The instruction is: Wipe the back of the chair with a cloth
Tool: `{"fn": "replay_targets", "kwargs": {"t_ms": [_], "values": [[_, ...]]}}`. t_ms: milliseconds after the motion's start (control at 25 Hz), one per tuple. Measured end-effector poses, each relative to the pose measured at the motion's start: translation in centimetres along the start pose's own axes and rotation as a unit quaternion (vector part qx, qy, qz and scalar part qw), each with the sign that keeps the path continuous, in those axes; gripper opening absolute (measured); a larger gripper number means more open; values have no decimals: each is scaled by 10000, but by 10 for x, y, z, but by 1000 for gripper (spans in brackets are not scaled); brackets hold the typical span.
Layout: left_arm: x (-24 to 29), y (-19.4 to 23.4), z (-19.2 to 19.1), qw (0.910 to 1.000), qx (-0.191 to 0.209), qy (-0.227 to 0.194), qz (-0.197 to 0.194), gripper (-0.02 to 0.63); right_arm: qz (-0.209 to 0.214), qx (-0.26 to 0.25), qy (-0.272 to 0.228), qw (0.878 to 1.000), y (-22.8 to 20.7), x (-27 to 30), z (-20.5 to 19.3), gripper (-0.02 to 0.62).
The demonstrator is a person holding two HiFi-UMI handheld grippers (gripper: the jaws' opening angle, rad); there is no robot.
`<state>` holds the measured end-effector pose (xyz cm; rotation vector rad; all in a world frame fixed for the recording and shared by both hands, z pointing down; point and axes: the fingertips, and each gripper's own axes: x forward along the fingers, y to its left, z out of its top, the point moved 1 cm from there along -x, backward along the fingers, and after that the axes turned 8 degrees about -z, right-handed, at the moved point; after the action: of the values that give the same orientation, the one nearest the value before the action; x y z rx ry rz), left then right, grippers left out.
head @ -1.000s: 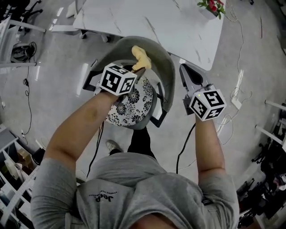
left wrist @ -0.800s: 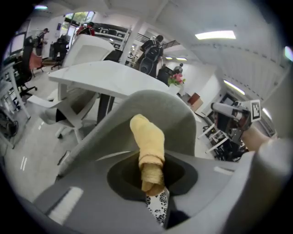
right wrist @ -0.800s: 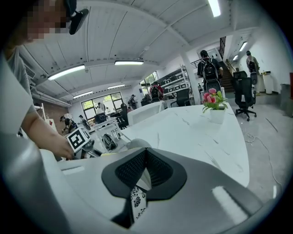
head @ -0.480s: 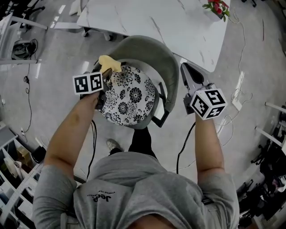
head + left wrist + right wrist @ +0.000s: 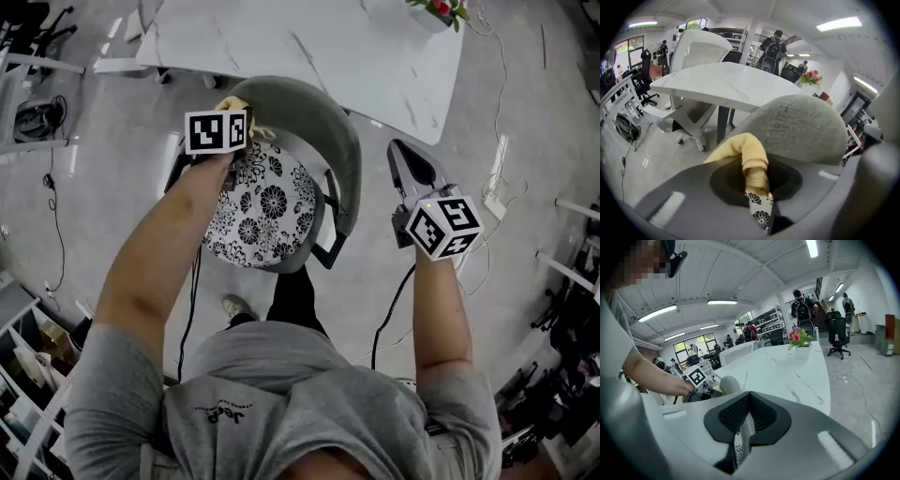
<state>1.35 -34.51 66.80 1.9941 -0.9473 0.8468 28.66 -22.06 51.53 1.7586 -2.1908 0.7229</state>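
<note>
Pinching tight, the left gripper (image 5: 755, 180) has its jaws clamped on the yellow cloth (image 5: 746, 149), and the fabric bulges up out of the dark pads in a thick folded roll. Just beyond that roll rises the grey fabric backrest (image 5: 801, 127) of the chair, rounded along its top. From the head view the cloth peeks out past the gripper's marker cube (image 5: 217, 131) right at the left end of the backrest's curve, up by the rim; whether it actually presses on the fabric there cannot be told. Below the jaws lies the seat cushion (image 5: 255, 202), white with a black flower print, and a sliver of that print shows through the gap under the pads.

Over on the other side, the right gripper (image 5: 749, 401) has its jaws pressed together at the tips with nothing between them. It hangs off to the right of the chair, well apart from the backrest, over the bare grey floor (image 5: 487, 112). Its own camera looks across at the left gripper working by the chair back.

Behind the chair stands a white marbled worktop (image 5: 356, 47), with a pot of pink and red flowers (image 5: 436, 9) at its far corner. Cables trail across the floor at the right, and several people stand in the room beyond.
</note>
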Motion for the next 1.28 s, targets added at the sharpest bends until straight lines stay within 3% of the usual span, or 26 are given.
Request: {"fn": "replay_targets", "kwargs": {"t_ms": [240, 440, 600, 800, 880, 920, 1000, 1120, 1200, 1280], "values": [[16, -27, 5, 9932, 1074, 376, 251, 112, -195, 49, -56, 9998, -24, -8, 4, -2], [37, -98, 10, 9774, 2061, 439, -164, 112, -252, 97, -177, 9995, -32, -11, 11, -2], [55, -159, -15, 9450, 3123, 827, -516, 110, -251, 136, -249, 9993, -35, -16, 15, -2], [65, -207, -50, 8906, 4356, 1111, -689, 110, -264, 111, -226, 9993, -40, -25, 15, -2], [67, -220, -61, 8767, 4588, 1163, -861, 110, -283, 78, -202, 9994, -41, -27, 13, -2], [68, -225, -65, 8752, 4583, 1173, -1012, 110, -293, 69, -194, 9994, -41, -28, 13, -2], [63, -229, -71, 8873, 4239, 1124, -1426, 110, -290, 68, -170, 9994, -39, -27, 12, -2], [48, -208, -70, 9325, 3015, 851, -1800, 110, -213, 60, -128, 9997, -30, -21, 12, -2], [37, -171, -73, 9603, 2078, 658, -1739, 111, -155, 25, -109, 9998, -22, -16, 12, -2], [28, -121, -86, 9771, 1374, 598, -1511, 112, -83, -4, -91, 9999, -12, -9, 12, -2]]}}
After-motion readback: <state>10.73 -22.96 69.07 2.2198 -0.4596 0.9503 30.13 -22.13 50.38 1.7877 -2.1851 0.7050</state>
